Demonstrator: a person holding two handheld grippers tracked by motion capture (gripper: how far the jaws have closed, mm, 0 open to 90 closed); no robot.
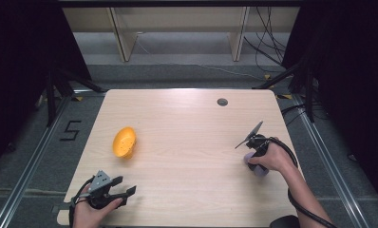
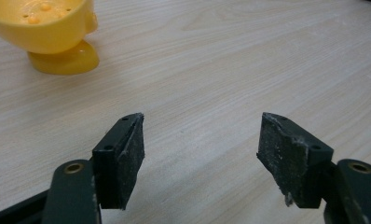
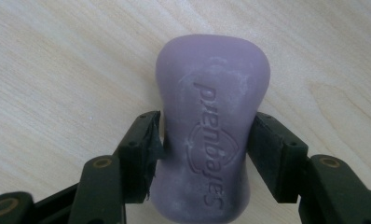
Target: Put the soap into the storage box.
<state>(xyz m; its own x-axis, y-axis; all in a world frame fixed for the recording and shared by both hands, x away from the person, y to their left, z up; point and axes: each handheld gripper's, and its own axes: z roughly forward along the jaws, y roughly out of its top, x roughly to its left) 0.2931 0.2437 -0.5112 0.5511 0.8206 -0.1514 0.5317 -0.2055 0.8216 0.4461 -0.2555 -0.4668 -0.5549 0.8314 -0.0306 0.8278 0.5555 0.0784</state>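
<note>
Gripper point(image 2: 200, 142) agape over table point(image 2: 230, 60); yellow bowl point(image 2: 44, 23) beyond.

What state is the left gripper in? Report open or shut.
Open: the left gripper shows its two pads wide apart with bare table between them.

1. The counter point(image 1: 187, 137) looks like pale wood laminate, with fine straight grain and a smooth, matt finish.
2. The soap bar point(image 3: 211, 135) is lilac and waxy-looking, matt and smooth, with raised lettering pressed into its face and faint whitish scuffing across it.
3. The yellow dish point(image 2: 44, 23) looks like glossy moulded plastic, with soft highlights on its rounded wall and foot, and small holes in its base.
4. The right tongs point(image 3: 204, 144) are matt black plastic with brass-coloured rivets.
5. The left tongs point(image 2: 202, 149) have rubbery black pads, worn and ragged at the edges, dusted with pale residue.
6. The floor point(image 1: 40, 156) around the counter looks like grey, matt carpet.
</note>
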